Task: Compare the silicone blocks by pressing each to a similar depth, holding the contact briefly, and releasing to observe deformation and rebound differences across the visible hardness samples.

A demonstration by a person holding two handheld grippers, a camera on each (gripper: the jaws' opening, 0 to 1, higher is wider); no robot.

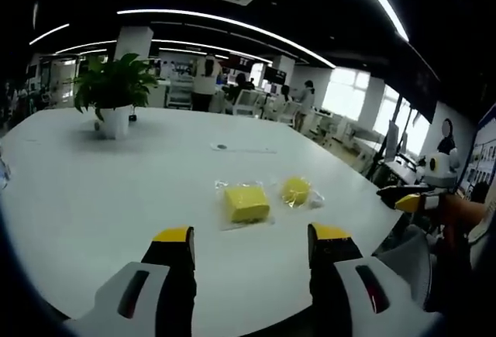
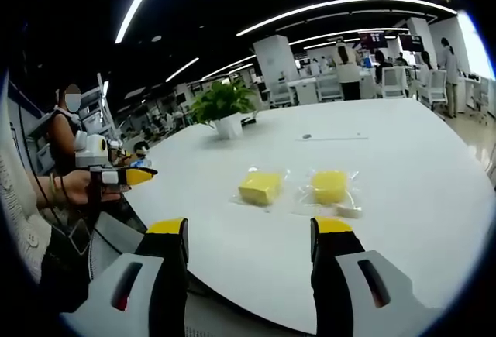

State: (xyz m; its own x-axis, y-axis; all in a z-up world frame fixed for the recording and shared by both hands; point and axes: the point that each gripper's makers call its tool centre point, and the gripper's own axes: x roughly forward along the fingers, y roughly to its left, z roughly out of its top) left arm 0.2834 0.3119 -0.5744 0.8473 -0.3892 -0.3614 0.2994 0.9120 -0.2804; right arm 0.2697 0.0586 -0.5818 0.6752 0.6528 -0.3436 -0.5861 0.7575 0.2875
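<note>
White tabletop spreads ahead of me, a potted plant far off at its left, and near my edge two yellow silicone blocks lie side by side, left block and right block, each sealed in a clear plastic pouch. Both look light and soft, the film likely slippery, so I would press on their flat tops. My left gripper and right gripper hang with jaws apart, empty, short of the blocks.

No text, label, brand, number or sign can be read in either view. Screens high at the far end of the room and a wall poster are seen, but their content is too blurred.
</note>
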